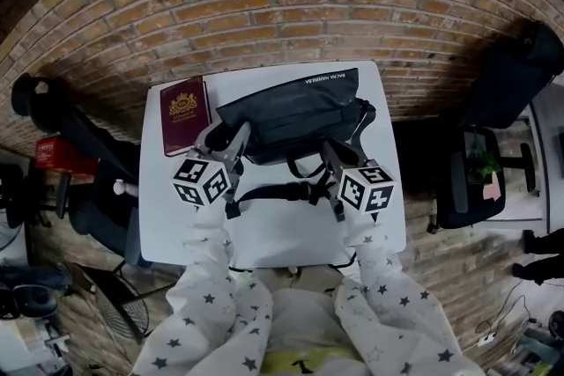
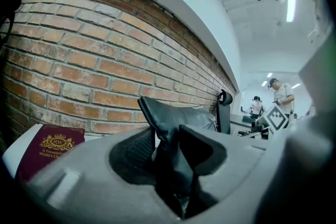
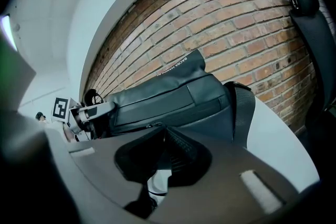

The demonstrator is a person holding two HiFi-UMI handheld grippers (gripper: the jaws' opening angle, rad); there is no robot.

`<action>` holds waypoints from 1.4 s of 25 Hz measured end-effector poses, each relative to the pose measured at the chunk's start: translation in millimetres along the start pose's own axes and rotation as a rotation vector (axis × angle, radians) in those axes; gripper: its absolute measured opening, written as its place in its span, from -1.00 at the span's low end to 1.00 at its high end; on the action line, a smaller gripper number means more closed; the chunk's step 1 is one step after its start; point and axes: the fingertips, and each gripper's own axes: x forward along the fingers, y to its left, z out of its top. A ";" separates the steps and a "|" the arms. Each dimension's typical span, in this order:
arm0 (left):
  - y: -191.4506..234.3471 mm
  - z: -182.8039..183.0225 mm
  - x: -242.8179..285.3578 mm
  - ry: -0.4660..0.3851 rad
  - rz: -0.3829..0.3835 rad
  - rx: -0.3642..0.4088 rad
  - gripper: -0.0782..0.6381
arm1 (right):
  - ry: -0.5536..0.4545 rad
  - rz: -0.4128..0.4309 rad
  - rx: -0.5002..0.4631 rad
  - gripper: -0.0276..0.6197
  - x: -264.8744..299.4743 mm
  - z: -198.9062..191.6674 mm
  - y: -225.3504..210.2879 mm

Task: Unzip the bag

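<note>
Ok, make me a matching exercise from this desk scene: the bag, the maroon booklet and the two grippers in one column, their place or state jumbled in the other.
Things:
1. bag
2. maroon booklet
3. left gripper
4. right gripper

Places or states:
A. jaws together, pointing at the bag's front
B. flat on the table, left of the bag
C. clamped on a fold of the bag's end
D. black, lying across the table's far side

Pairs: 1-D, 2-B, 3-C, 4-A
</note>
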 end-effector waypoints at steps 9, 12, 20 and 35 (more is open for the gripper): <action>0.9 0.0 -0.9 -0.014 0.021 -0.008 -0.38 | -0.013 -0.029 -0.002 -0.86 -3.8 6.6 -12.9; 1.0 -0.9 -1.3 -0.012 0.026 -0.005 -0.38 | -0.016 -0.039 0.006 -0.86 -3.8 6.1 -15.0; 2.4 -1.2 -2.0 -0.019 0.042 -0.009 -0.38 | -0.042 -0.107 0.022 -0.86 -16.3 16.5 -43.4; 2.6 -1.6 -1.2 -0.019 0.055 -0.008 -0.38 | -0.066 -0.179 0.047 -0.86 -23.9 25.1 -71.7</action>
